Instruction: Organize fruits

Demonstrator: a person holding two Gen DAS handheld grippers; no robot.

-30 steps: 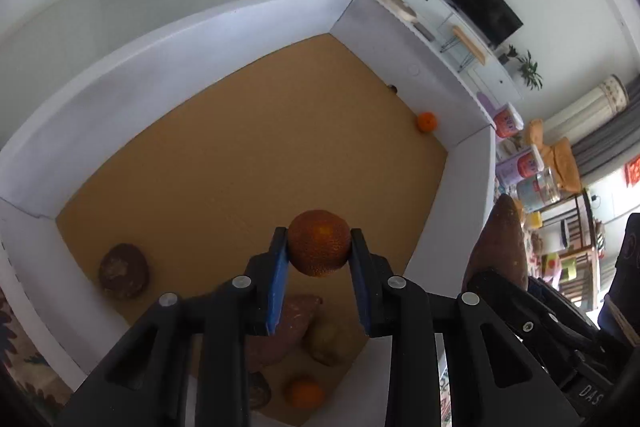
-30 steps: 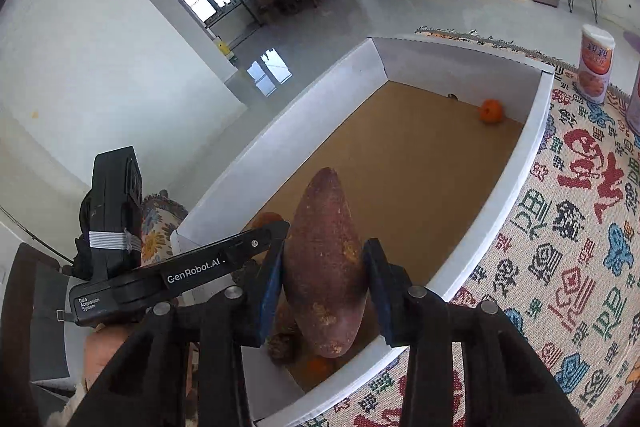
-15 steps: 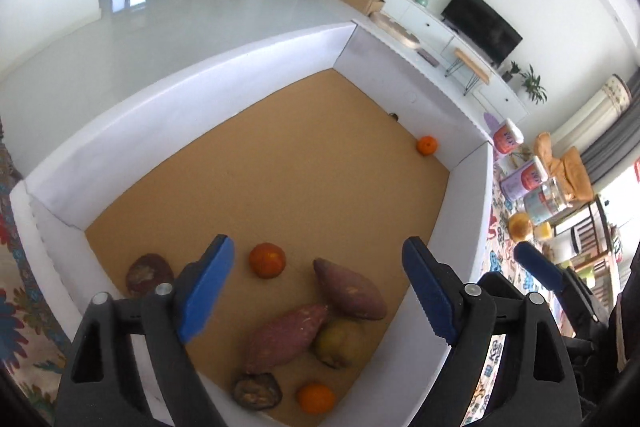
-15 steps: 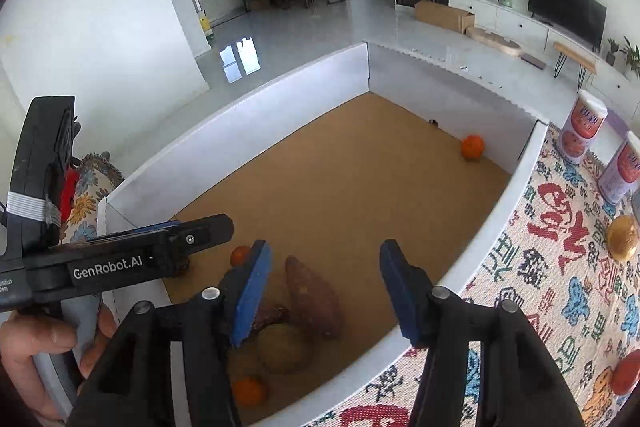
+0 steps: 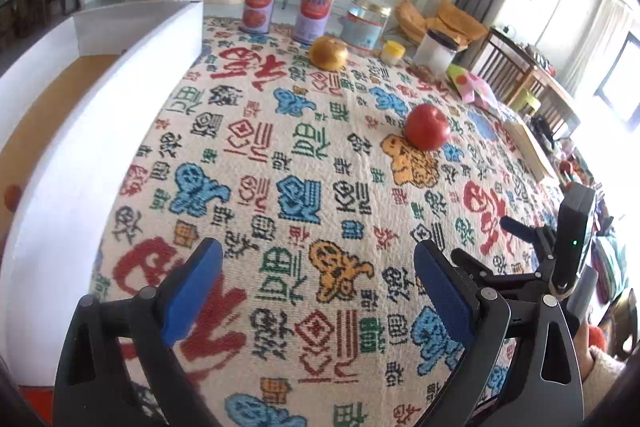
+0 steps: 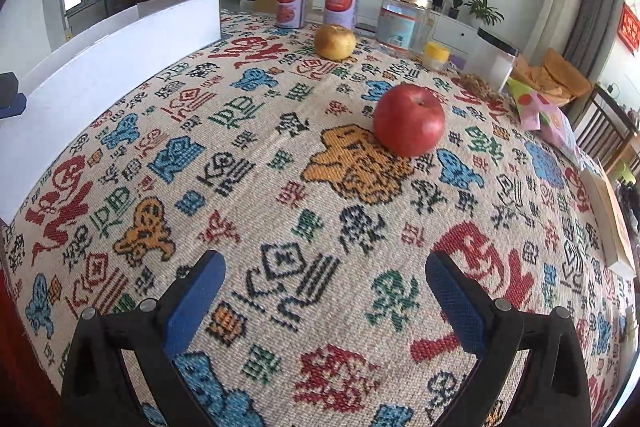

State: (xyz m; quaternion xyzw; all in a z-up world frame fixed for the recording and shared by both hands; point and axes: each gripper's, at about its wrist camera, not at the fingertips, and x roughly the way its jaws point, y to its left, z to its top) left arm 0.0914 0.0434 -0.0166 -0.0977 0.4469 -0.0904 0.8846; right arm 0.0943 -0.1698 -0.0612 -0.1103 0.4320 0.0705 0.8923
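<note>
A red apple point(image 6: 409, 120) sits on the patterned tablecloth, ahead of my right gripper point(image 6: 326, 291), which is open and empty. The apple also shows in the left wrist view point(image 5: 427, 126). A yellow-brown round fruit point(image 6: 335, 42) lies farther back; it shows in the left wrist view too point(image 5: 328, 52). My left gripper point(image 5: 318, 283) is open and empty above the cloth. The white-walled box point(image 5: 80, 163) with a cork floor stands at the left, with one orange fruit point(image 5: 12, 196) just visible inside. The right gripper shows at the right edge of the left wrist view point(image 5: 520, 231).
Two labelled cans point(image 6: 292, 5), a glass jar point(image 6: 404, 23), a small yellow-lidded pot point(image 6: 436, 55) and a clear container point(image 6: 496, 61) stand at the table's back. Papers point(image 6: 548, 115) and a flat board point(image 6: 612, 219) lie at the right. Chairs stand beyond the right edge.
Both grippers let go of their loads, the orange and the sweet potato, into the box. Both have since swung right, away from the box, and now face the tablecloth and the apple.
</note>
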